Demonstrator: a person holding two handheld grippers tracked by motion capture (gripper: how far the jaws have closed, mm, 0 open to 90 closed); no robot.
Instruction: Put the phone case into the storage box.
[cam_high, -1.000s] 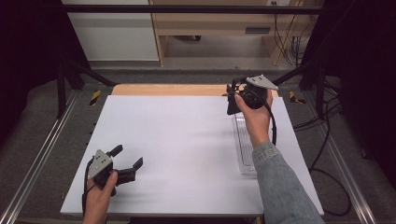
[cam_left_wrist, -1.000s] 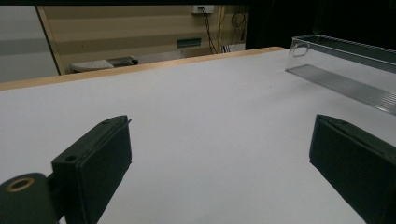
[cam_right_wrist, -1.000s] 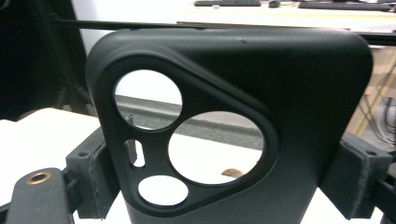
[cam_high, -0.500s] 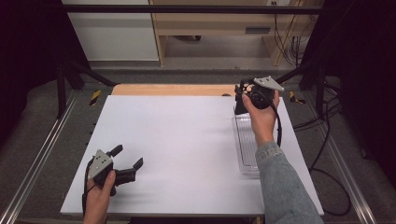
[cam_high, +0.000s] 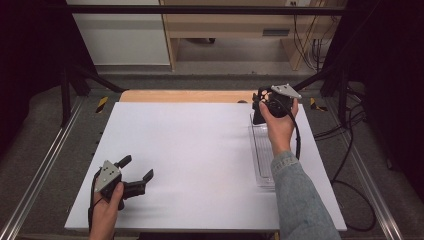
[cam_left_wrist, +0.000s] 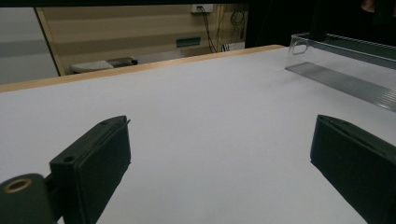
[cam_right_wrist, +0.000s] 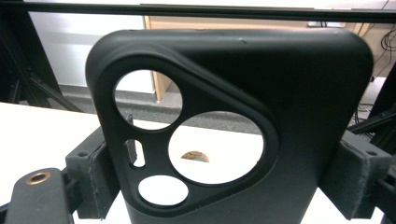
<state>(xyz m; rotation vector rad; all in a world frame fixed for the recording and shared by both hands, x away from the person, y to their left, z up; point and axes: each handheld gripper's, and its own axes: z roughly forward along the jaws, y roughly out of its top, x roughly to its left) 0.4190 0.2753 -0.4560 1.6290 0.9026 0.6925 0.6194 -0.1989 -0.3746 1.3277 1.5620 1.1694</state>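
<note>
My right gripper is shut on a black phone case and holds it upright over the far end of a clear plastic tray. In the right gripper view the case stands between the two pads, its back with a rounded three-cornered camera cutout turned to the camera. Near the table's front left corner, my left gripper lies low over the white table top, open, with nothing between its jaws. In the left gripper view the tray lies far off to the right of my open left gripper.
A wooden strip runs along the table's far edge. Metal rails flank the table. Cables lie on the floor at right. A light wooden cabinet stands behind the table.
My right gripper has moved a little to the right and lower with the case, towards the tray's far end. The left gripper has not moved.
</note>
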